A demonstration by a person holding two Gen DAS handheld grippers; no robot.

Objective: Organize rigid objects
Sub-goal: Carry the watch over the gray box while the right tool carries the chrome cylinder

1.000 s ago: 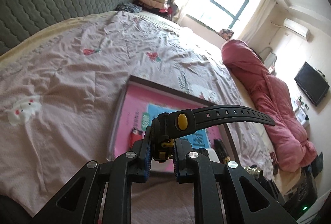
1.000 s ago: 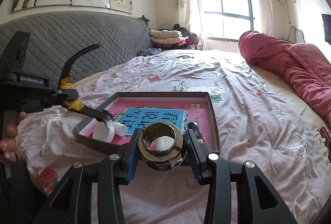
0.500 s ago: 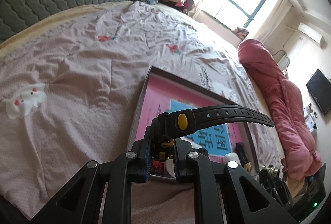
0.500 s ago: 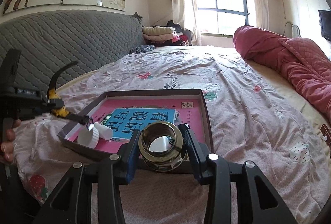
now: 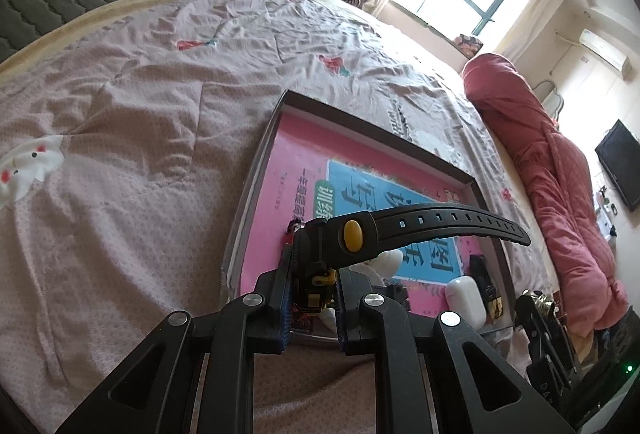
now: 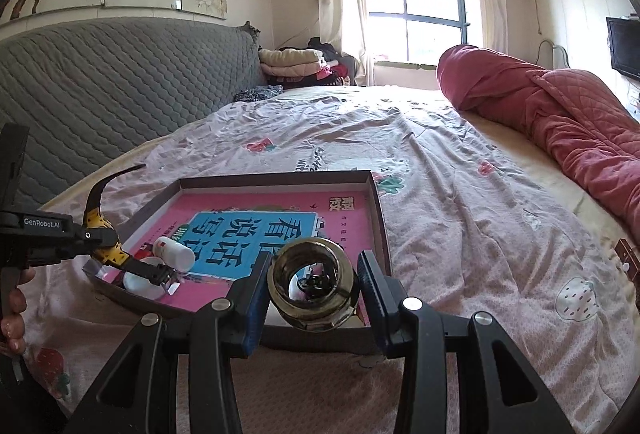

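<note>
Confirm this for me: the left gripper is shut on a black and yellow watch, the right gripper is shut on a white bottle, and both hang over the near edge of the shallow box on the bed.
One thing is wrong: the right gripper is shut on a brass-coloured metal ring fitting, not a white bottle, as the right wrist view shows. The white bottle lies in the shallow box. The left gripper does grip the black and yellow watch.

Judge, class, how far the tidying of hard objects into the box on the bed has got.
Done: a white bottle and white case lie in the shallow box. In hand: the left hand-held gripper clamps a watch above it; the right hand-held gripper holds a brass fitting. Left: setting both down.
</note>
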